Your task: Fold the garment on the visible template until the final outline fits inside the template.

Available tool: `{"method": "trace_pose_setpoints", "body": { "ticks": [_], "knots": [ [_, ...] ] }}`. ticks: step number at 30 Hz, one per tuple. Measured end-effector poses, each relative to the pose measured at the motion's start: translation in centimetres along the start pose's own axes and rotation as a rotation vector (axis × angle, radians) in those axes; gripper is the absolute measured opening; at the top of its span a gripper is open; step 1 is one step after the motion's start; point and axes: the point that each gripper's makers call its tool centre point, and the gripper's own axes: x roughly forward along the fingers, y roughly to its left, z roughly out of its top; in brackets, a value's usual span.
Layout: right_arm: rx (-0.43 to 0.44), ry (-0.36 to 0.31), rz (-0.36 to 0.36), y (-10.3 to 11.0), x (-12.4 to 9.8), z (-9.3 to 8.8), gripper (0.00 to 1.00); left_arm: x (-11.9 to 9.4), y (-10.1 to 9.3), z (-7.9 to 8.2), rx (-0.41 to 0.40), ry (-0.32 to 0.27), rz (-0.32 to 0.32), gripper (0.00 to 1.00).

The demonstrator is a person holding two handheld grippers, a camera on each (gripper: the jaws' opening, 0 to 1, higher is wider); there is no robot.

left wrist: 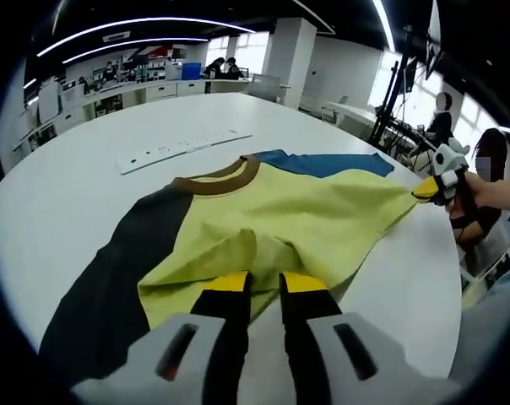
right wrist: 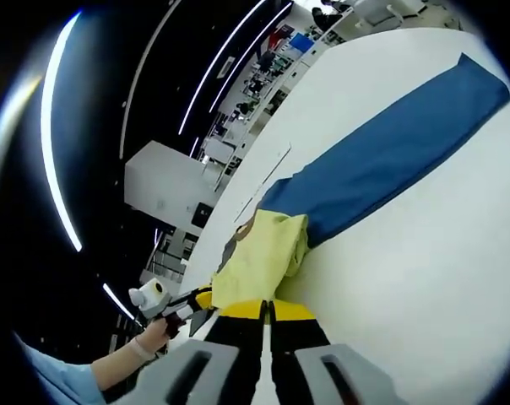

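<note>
Both grippers are closed on cloth: left gripper [left wrist: 265,283] nearly shut, pinching the near hem of the shirt [left wrist: 272,219]; right gripper [right wrist: 267,309] shut on the yellow edge at the far side, the panel drawn up between them. Table [left wrist: 94,194]: large, white, round-ended, smooth, so I judge cloth will slide on it readily. Shirt: lies spread mid-table, yellow body, dark sleeve [left wrist: 111,278], blue sleeve [right wrist: 390,152] trailing flat, brown collar [left wrist: 225,177]. Light, limp, no stiffness; it sags and wrinkles wherever I do not hold it, so hems and corners look the best holds. White strip [left wrist: 183,148]: flat on the table beyond the collar, apart from the shirt; whether it marks the template I cannot tell. Desks and seated people stand well beyond the table edge, not in my way.
</note>
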Motion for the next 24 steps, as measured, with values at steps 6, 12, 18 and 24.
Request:
{"method": "trace_pose_setpoints", "body": {
  "ticks": [6, 12, 18, 24],
  "knots": [
    [0.002, -0.001, 0.003, -0.1, 0.1, 0.1, 0.00, -0.5, 0.1, -0.5, -0.057, 0.014, 0.000, 0.00],
    [-0.006, -0.005, 0.003, 0.0, 0.0, 0.5, 0.00, -1.9, -0.2, -0.5, -0.083, -0.008, -0.003, 0.00],
    [-0.061, 0.017, -0.028, -0.2, -0.4, 0.4, 0.00, -4.5, 0.2, -0.9, -0.084, -0.013, 0.009, 0.00],
    [-0.087, 0.030, -0.031, -0.3, -0.8, 0.4, 0.00, -7.8, 1.1, -2.6, -0.115, -0.019, 0.043, 0.00]
  ]
}}
